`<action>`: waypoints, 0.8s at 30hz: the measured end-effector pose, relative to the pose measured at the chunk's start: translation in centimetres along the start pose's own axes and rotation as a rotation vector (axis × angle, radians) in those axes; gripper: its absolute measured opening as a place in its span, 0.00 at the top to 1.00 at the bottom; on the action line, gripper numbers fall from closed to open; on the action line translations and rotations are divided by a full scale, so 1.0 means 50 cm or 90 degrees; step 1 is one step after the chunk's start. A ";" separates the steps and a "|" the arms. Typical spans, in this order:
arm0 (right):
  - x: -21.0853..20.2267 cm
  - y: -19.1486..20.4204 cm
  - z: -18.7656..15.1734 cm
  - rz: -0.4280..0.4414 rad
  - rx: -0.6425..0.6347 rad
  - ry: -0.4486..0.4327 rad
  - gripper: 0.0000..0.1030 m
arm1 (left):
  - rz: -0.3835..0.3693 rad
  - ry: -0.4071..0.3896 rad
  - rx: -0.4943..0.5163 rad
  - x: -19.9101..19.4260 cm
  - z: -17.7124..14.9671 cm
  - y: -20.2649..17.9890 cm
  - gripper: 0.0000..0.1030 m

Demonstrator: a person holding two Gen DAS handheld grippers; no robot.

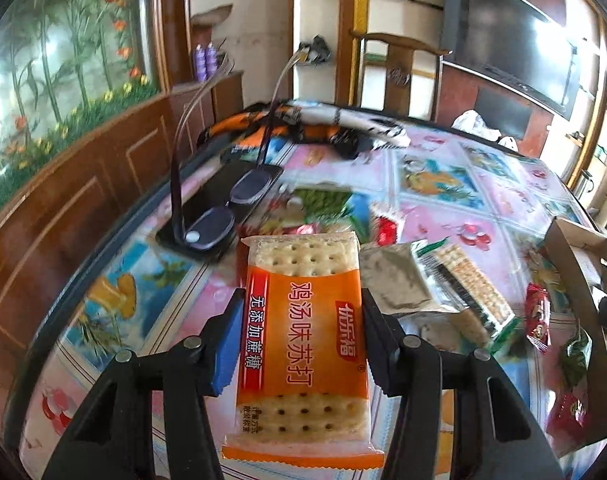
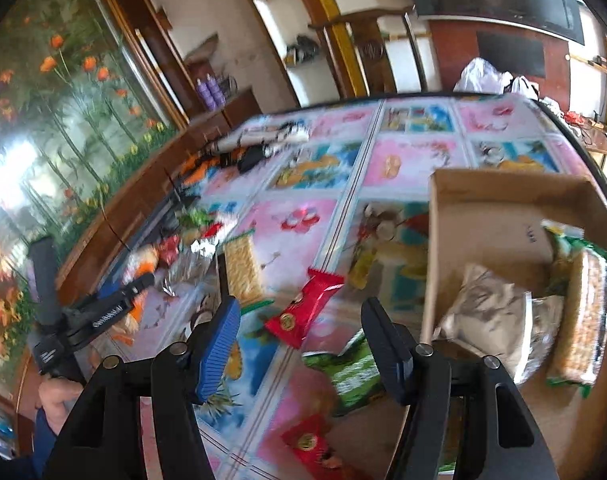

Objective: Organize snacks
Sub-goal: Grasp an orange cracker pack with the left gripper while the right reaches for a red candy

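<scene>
My left gripper (image 1: pixel 301 296) is shut on an orange soda-cracker packet (image 1: pixel 303 344), with the pads pressing its two long sides and the packet raised above the table. My right gripper (image 2: pixel 300 302) is open and holds nothing. A red candy wrapper (image 2: pixel 299 314) lies on the table below the gap between its fingers. To their right stands a cardboard box (image 2: pixel 503 192) holding a silver packet (image 2: pixel 487 312) and a green-edged cracker packet (image 2: pixel 583 312). In the right wrist view the left gripper (image 2: pixel 115 304) shows at the far left, with a hand (image 2: pixel 55 400) on its handle.
The round table (image 1: pixel 443 184) has a colourful picture cloth. Glasses (image 1: pixel 223 216) rest on a black slab at the left. Loose snacks lie about: a silver and green cracker packet (image 1: pixel 443 280), red candies (image 1: pixel 537 316), a green packet (image 2: pixel 351 372). A wooden chair (image 1: pixel 399 68) stands behind.
</scene>
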State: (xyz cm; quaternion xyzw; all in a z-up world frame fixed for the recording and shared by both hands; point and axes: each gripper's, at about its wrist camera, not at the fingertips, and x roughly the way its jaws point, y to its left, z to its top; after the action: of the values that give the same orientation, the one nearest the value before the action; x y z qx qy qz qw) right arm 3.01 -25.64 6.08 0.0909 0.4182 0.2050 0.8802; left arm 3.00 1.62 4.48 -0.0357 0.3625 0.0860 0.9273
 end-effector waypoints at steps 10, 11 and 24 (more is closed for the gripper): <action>0.125 0.028 0.022 -0.109 0.029 0.109 0.53 | -0.018 -0.026 0.024 -0.017 0.000 -0.021 0.49; 0.134 0.025 0.022 -0.116 0.034 0.111 0.54 | -0.020 -0.027 0.026 -0.018 -0.001 -0.022 0.49; 0.080 0.042 -0.004 -0.057 0.001 0.025 0.81 | -0.078 -0.037 0.034 -0.033 -0.002 -0.039 0.49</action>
State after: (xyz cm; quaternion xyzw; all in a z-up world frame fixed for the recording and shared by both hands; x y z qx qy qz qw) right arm 4.54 -22.01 3.88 0.0687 0.4394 0.1665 0.8801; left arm 2.10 -0.52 5.52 -0.0306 0.3345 0.0204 0.9417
